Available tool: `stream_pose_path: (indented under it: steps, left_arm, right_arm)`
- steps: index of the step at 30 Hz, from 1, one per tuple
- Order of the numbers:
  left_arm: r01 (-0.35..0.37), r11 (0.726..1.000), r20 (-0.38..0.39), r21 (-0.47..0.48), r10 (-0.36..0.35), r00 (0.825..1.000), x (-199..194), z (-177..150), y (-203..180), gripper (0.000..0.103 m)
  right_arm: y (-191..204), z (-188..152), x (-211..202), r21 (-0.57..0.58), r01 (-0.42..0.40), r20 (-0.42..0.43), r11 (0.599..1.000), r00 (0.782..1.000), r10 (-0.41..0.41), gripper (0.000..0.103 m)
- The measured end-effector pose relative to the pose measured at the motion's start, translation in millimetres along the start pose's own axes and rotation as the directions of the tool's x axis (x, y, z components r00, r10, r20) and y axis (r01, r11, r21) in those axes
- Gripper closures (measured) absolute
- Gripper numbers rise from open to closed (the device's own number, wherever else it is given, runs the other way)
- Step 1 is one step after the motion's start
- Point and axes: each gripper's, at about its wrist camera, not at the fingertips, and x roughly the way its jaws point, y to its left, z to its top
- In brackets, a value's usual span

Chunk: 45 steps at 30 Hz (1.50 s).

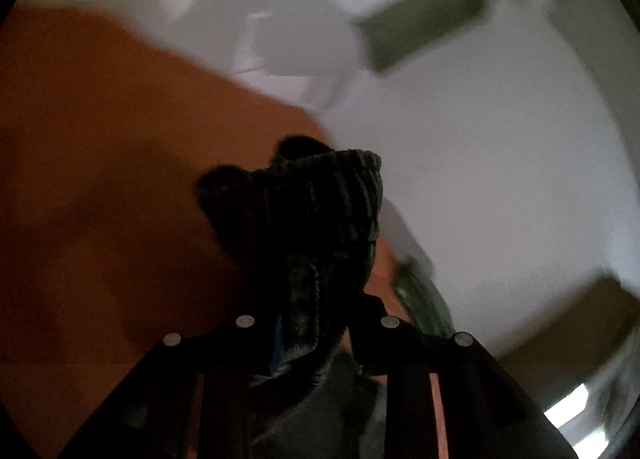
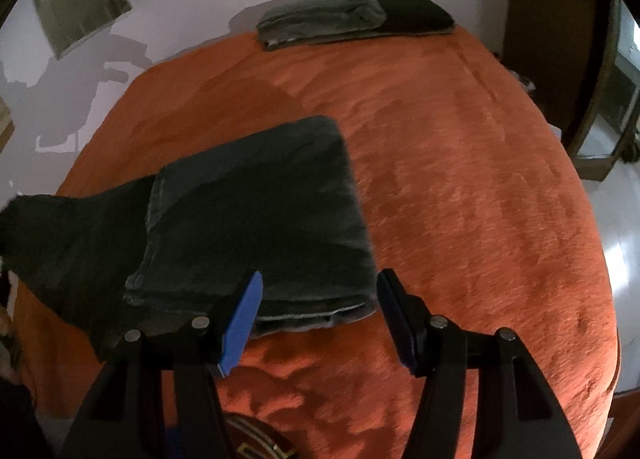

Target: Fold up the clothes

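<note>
At the far end of the orange bed cover (image 2: 460,163) I saw a folded grey pile (image 2: 320,17) beside a black one (image 2: 416,13), well apart from my work. The dark folded garment (image 2: 256,211) lay near me, its long axis running away from me. My right gripper (image 2: 320,311) hung open at its near edge. My left gripper (image 1: 312,323) was clamped on dark ribbed cloth (image 1: 320,211), raised and blocking that view.

The left wrist view sits low at the edge of the orange bed (image 1: 100,139), tilted up toward the white wall, blurred. The right wrist view looks down along the bed (image 2: 460,179) from above its near end. Both share the bed.
</note>
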Motion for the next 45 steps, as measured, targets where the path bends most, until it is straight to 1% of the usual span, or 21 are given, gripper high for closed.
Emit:
stream_pose_path:
  steps: [2,4,6,7,9,12,15,16,17,19,21,22,24,25,26,27,30,32,36,40,45]
  left_arm:
    - [0.058,0.993,-0.043,0.102,-0.054,0.998,11,-17,-44,0.077]
    - [0.13,0.971,-0.107,0.201,-0.11,0.988,24,-42,-92,0.077]
    - [0.195,0.939,-0.225,0.283,-0.133,0.965,42,-82,-132,0.077]
    - [0.229,0.919,-0.287,0.32,-0.137,0.948,51,-104,-151,0.077]
    - [0.302,0.873,-0.408,0.382,-0.134,0.903,70,-146,-189,0.076]
    - [0.42,0.788,-0.576,0.45,-0.104,0.811,98,-209,-246,0.07]
    - [0.437,0.74,-0.691,0.511,0.052,0.721,117,-254,-260,0.07]
    - [0.454,0.74,-0.701,0.496,0.033,0.713,116,-251,-259,0.069]
    - [0.475,0.745,-0.701,0.468,-0.014,0.713,112,-242,-257,0.067]
    - [0.51,0.765,-0.719,0.393,-0.09,0.689,94,-221,-249,0.066]
    - [0.493,0.79,-0.696,0.365,-0.121,0.708,85,-186,-234,0.063]
    - [0.482,0.803,-0.681,0.351,-0.134,0.72,82,-167,-226,0.06]
    - [0.461,0.826,-0.649,0.324,-0.161,0.744,76,-129,-210,0.041]
    - [0.43,0.843,-0.632,0.325,-0.145,0.761,78,-115,-198,0.04]
    - [0.39,0.859,-0.615,0.331,-0.117,0.78,83,-102,-184,0.04]
    - [0.358,0.877,-0.609,0.319,-0.1,0.787,85,-96,-169,0.04]
    - [0.268,0.926,-0.605,0.264,-0.058,0.794,91,-86,-126,0.04]
    - [0.206,0.952,-0.604,0.226,-0.029,0.796,94,-79,-97,0.04]
    - [0.078,0.986,-0.606,0.147,0.028,0.795,101,-65,-39,0.04]
    - [0.051,0.992,-0.638,0.118,0.037,0.769,105,-76,-22,0.04]
    - [0.069,0.99,-0.685,0.126,0.036,0.727,107,-96,-22,0.04]
  right_arm:
    - [-8,5,-1,0.022,0.0,0.011,1.0,1.0,0.0,0.044]
    - [-15,9,-4,0.037,0.001,0.023,0.999,1.0,-0.002,0.044]
    - [-24,12,-8,0.048,0.009,0.038,0.999,0.999,-0.01,0.044]
    - [-30,14,-11,0.053,0.015,0.045,0.998,0.999,-0.017,0.044]
    - [-44,18,-15,0.067,0.03,0.059,0.997,0.998,-0.034,0.044]
    - [-68,23,-18,0.096,0.048,0.062,0.994,0.997,-0.054,0.044]
    - [-95,32,-9,0.139,0.019,0.011,0.99,1.0,-0.021,0.044]
    - [-103,35,-6,0.155,0.007,0.0,0.988,1.0,-0.007,0.044]
    - [-110,37,-3,0.172,-0.003,-0.006,0.985,1.0,0.004,0.044]
    - [-122,43,6,0.22,-0.053,-0.026,0.974,0.998,0.06,0.044]
    - [-126,47,19,0.281,-0.139,-0.054,0.95,0.986,0.16,0.044]
    - [-125,48,28,0.311,-0.191,-0.074,0.931,0.972,0.224,0.044]
    - [-121,51,46,0.373,-0.289,-0.108,0.882,0.93,0.35,0.044]
    - [-116,52,55,0.381,-0.318,-0.124,0.868,0.913,0.389,0.044]
    - [-108,55,63,0.377,-0.339,-0.142,0.862,0.899,0.415,0.044]
    - [-100,59,71,0.358,-0.349,-0.162,0.866,0.891,0.425,0.044]
    - [-75,74,95,0.28,-0.334,-0.227,0.9,0.888,0.4,0.038]
    - [-68,79,107,0.262,-0.302,-0.259,0.917,0.893,0.368,0.037]
    - [-65,85,121,0.326,-0.336,-0.284,0.884,0.857,0.43,0.036]
    - [-58,89,126,0.331,-0.343,-0.299,0.879,0.846,0.442,0.036]
    - [-53,91,151,0.312,-0.338,-0.346,0.888,0.83,0.438,0.035]
